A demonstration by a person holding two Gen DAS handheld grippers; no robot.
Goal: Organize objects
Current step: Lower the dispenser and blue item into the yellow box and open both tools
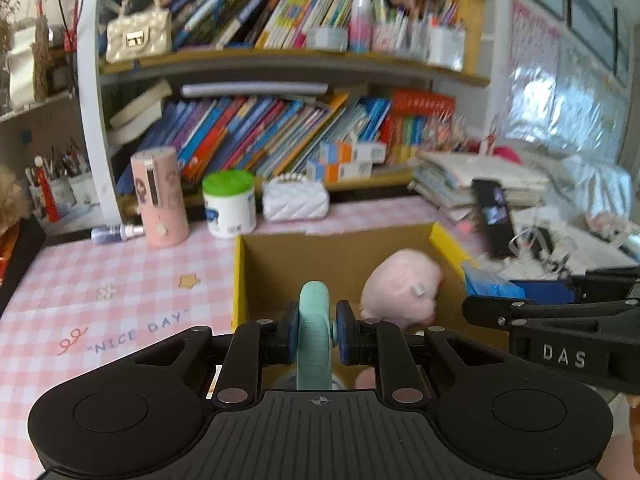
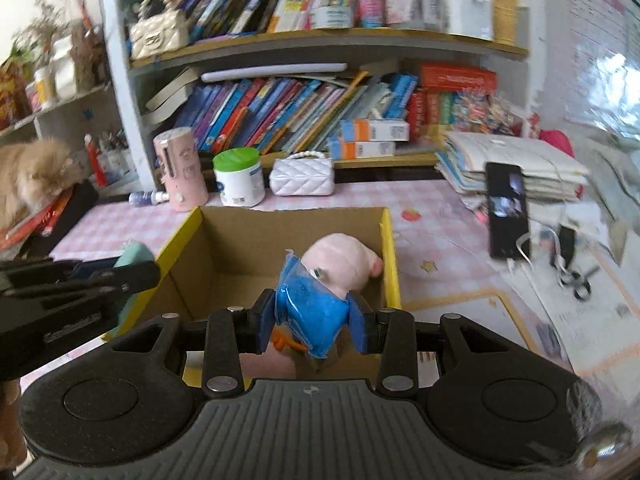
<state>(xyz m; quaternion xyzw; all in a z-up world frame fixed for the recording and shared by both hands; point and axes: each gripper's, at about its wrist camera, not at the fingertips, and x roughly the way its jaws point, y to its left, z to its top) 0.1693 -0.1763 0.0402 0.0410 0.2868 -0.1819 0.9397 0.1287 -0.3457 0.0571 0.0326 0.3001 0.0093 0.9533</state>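
Note:
An open cardboard box [image 1: 238, 280] [image 2: 390, 256] with yellow rims stands on the pink checked desk. A pink plush toy [image 1: 402, 286] [image 2: 340, 262] lies inside it, toward its right wall. My left gripper [image 1: 316, 330] is shut on a thin mint-green object [image 1: 314, 328] held on edge over the box's near side. My right gripper [image 2: 316, 322] is shut on a blue plastic packet [image 2: 310, 312] above the box, just in front of the plush. The right gripper [image 1: 480, 304] also shows at the right of the left wrist view, with the blue packet [image 1: 490, 282] in it.
Behind the box stand a pink cylinder [image 1: 160, 196], a white tub with a green lid [image 1: 229, 204], a small spray bottle [image 1: 116, 233] and a white quilted purse [image 1: 296, 199]. Bookshelves [image 1: 280, 62] rise behind. A phone [image 2: 507, 210], stacked papers [image 2: 516, 164] and cables [image 2: 568, 256] crowd the right.

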